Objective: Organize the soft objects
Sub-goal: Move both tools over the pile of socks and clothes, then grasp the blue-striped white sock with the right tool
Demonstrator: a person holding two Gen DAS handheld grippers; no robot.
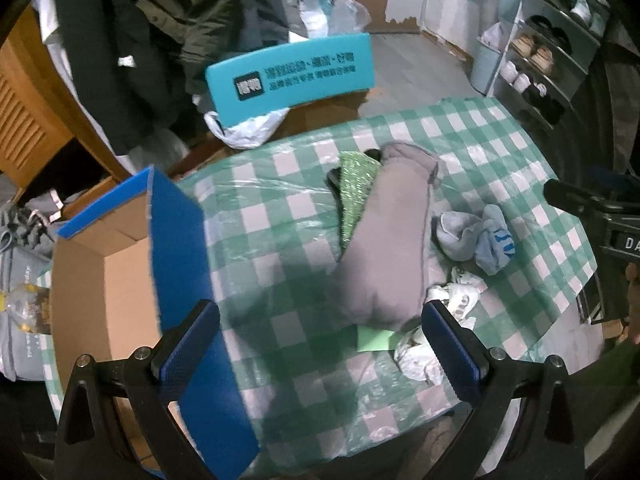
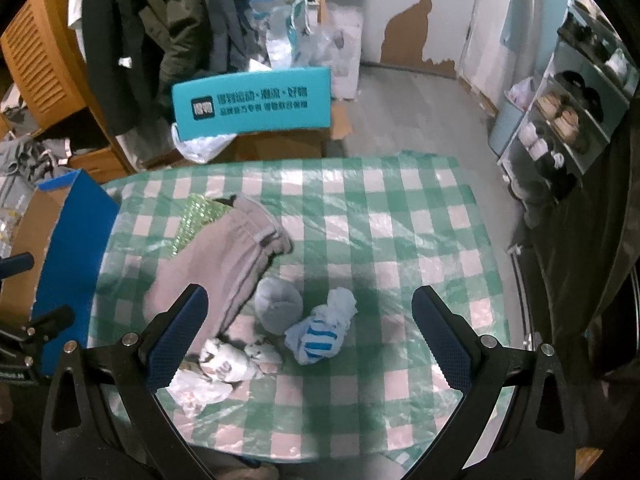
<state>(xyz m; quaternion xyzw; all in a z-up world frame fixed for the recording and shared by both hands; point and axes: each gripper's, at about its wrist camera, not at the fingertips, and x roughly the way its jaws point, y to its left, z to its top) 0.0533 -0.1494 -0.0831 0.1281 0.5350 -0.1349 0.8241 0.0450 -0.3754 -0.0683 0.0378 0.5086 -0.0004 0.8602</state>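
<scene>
A folded grey garment (image 1: 388, 236) (image 2: 224, 256) lies on the green-checked table (image 1: 280, 216) (image 2: 380, 216), partly over a green sparkly cloth (image 1: 354, 192) (image 2: 196, 220). Beside it sit a grey balled sock (image 1: 456, 232) (image 2: 278, 304), a light-blue striped sock (image 1: 494, 244) (image 2: 320, 332) and crumpled white printed socks (image 1: 452, 304) (image 2: 228, 364). My left gripper (image 1: 320, 344) hangs open above the table's near edge, close to the garment's end. My right gripper (image 2: 304, 340) is open over the socks, holding nothing.
An open cardboard box (image 1: 108, 280) with a blue flap (image 1: 184, 264) (image 2: 76, 248) stands at the table's left. A teal chair back (image 1: 292, 76) (image 2: 252, 104), hanging jackets (image 1: 160, 32) and bags are beyond. A shoe rack (image 1: 548, 56) (image 2: 568, 120) stands at the right.
</scene>
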